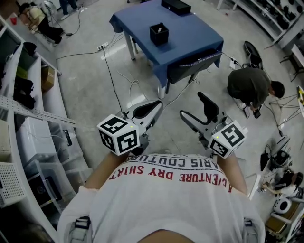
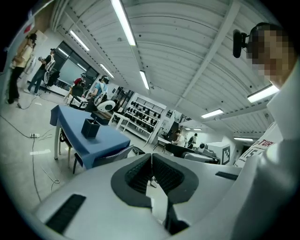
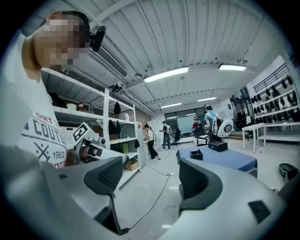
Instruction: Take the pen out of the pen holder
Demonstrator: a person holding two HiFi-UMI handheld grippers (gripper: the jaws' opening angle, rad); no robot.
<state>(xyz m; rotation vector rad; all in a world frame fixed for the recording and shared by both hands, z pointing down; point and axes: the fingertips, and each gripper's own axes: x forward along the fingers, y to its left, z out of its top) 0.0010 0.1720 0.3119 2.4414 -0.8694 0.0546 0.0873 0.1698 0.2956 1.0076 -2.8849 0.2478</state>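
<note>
The black pen holder (image 1: 159, 33) stands on a blue table (image 1: 190, 40) some way ahead of me across the floor. It also shows small in the left gripper view, pen holder (image 2: 90, 127), and in the right gripper view, pen holder (image 3: 196, 154). What is inside it is too small to make out. My left gripper (image 1: 158, 104) is held at waist height with its jaws together and nothing between them; its tips (image 2: 151, 157) meet. My right gripper (image 1: 192, 105) hangs beside it with its jaws (image 3: 154, 180) wide apart and empty. Both point toward the table.
A black box (image 1: 175, 6) lies at the table's far end and a dark chair (image 1: 194, 64) is tucked under its near side. Cables and a power strip (image 1: 103, 46) run over the floor. A person (image 1: 254, 85) crouches at the right. Shelving (image 1: 28, 123) lines the left.
</note>
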